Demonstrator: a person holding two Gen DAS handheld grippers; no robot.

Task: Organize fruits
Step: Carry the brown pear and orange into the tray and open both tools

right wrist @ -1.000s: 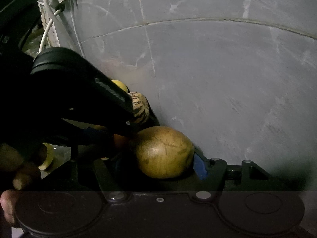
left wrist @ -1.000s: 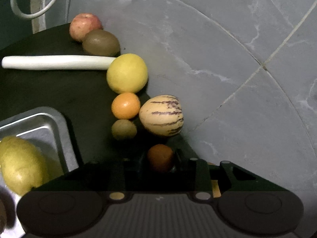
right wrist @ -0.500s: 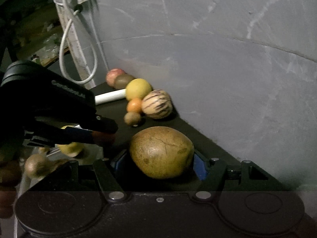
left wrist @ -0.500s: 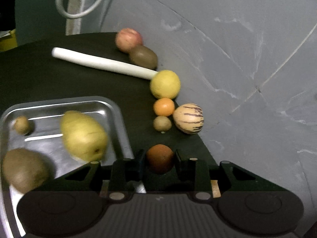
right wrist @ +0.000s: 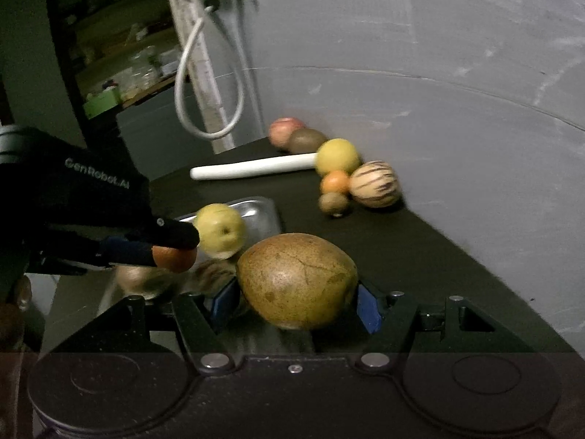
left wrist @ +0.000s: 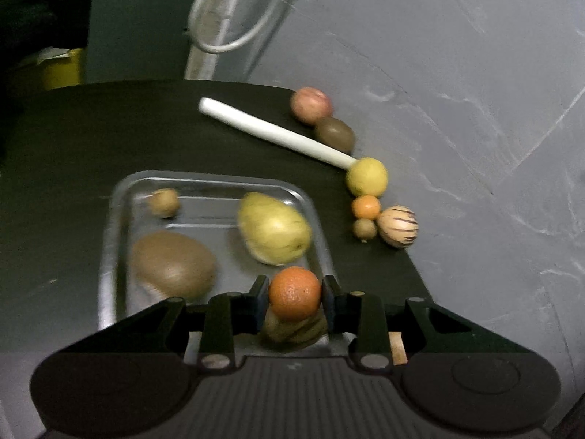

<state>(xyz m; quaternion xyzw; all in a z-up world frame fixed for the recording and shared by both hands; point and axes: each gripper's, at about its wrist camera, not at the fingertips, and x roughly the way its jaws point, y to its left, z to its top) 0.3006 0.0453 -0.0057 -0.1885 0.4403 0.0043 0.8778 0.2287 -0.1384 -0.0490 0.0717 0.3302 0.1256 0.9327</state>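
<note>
My left gripper (left wrist: pixel 294 298) is shut on a small orange (left wrist: pixel 294 293) and holds it over the near end of a metal tray (left wrist: pixel 120 197). The tray holds a yellow pear (left wrist: pixel 272 228), a large kiwi (left wrist: pixel 172 265), a small brown fruit (left wrist: pixel 163 202) and a dull striped fruit (left wrist: pixel 292 331) under the orange. My right gripper (right wrist: pixel 298 292) is shut on a brown-green mango (right wrist: pixel 297 280), just right of the tray (right wrist: pixel 256 206). The left gripper (right wrist: pixel 172 245) with the orange (right wrist: pixel 174 258) shows in the right wrist view.
On the black table by the grey wall lie a striped melon (left wrist: pixel 397 225), a small orange (left wrist: pixel 365 206), a small kiwi (left wrist: pixel 364 229), a yellow fruit (left wrist: pixel 366 176), a white stick (left wrist: pixel 274 132), a kiwi (left wrist: pixel 334 133) and a red apple (left wrist: pixel 310 104). A white cable (left wrist: pixel 234 11) hangs behind.
My left gripper has pulled back and left with the orange, from beside the row of fruit to over the tray. My right gripper has drawn back with the mango.
</note>
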